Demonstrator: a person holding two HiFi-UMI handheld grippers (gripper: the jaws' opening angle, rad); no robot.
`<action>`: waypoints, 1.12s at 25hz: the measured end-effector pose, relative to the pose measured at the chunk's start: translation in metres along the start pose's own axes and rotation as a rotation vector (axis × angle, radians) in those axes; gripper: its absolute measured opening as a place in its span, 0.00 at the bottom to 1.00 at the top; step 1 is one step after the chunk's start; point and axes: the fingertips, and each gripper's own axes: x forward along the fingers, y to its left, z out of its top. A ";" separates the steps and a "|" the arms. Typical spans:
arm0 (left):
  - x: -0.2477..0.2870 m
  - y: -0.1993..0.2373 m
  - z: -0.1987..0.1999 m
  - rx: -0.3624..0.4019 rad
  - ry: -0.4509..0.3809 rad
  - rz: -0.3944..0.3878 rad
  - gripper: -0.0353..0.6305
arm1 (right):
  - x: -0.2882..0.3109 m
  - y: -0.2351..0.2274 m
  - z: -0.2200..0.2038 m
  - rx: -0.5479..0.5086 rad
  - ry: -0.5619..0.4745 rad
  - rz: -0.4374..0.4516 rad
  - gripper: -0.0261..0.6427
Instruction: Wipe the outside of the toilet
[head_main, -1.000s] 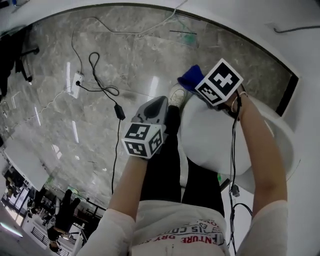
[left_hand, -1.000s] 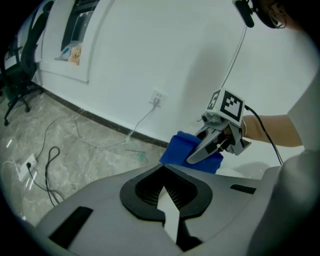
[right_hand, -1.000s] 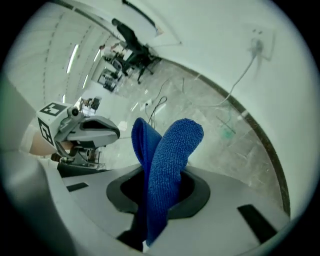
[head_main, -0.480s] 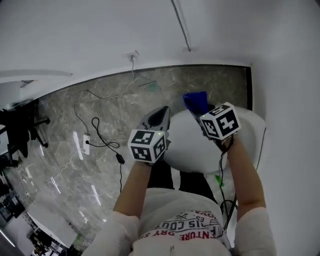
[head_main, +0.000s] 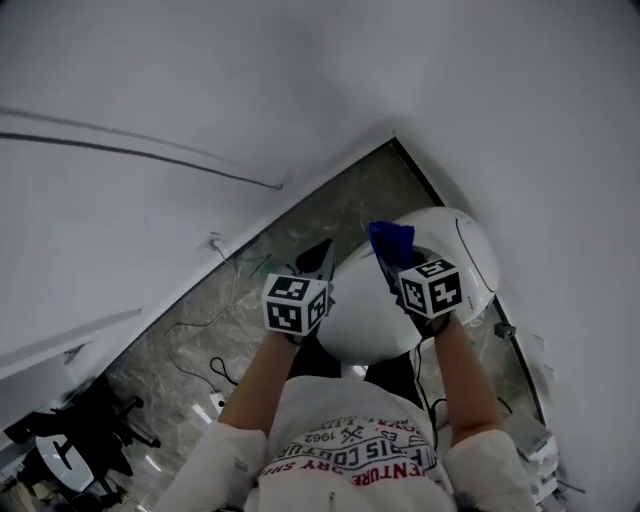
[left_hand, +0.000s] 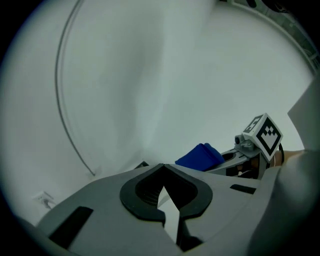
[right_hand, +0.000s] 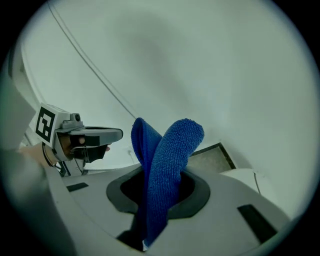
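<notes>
— Jaws of the left gripper (left_hand: 162, 167): how were they seen to stand?

— They were found closed tip to tip, with only a sliver of light left between them, and nothing was held. In the head view that gripper was seen raised beside the left flank of the toilet (head_main: 372, 318). Whether the porcelain was touched could not be told.

— And where was the cloth found?

— The blue cloth (right_hand: 167, 160) was seen pinched between the jaws of the right gripper (right_hand: 161, 187), which were closed on its lower part. Two folds were left standing free above them. In the head view the cloth was placed over the far end of the white lid, in the corner where the walls (head_main: 200, 90) meet the stone floor (head_main: 250, 300).

— How was it judged to handle?

— It was judged soft, light and limp, with a towelling pile that would be easily bunched and would flop unless pressed flat. The low hold was thought sound, since the free folds could be laid against the surface. The toilet was taken as hard, glossy and fixed, so no grip on it would be needed. The cloth was expected to slide readily, and firm pressure was thought necessary on the curved sides.
</notes>
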 end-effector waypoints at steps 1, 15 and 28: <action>0.002 -0.009 0.007 0.036 0.015 -0.039 0.06 | -0.012 -0.004 0.001 0.037 -0.035 -0.036 0.15; -0.067 -0.177 -0.016 0.351 0.102 -0.395 0.06 | -0.195 0.032 -0.114 0.396 -0.398 -0.435 0.15; -0.213 -0.269 -0.071 0.549 0.033 -0.584 0.06 | -0.304 0.149 -0.227 0.493 -0.590 -0.709 0.15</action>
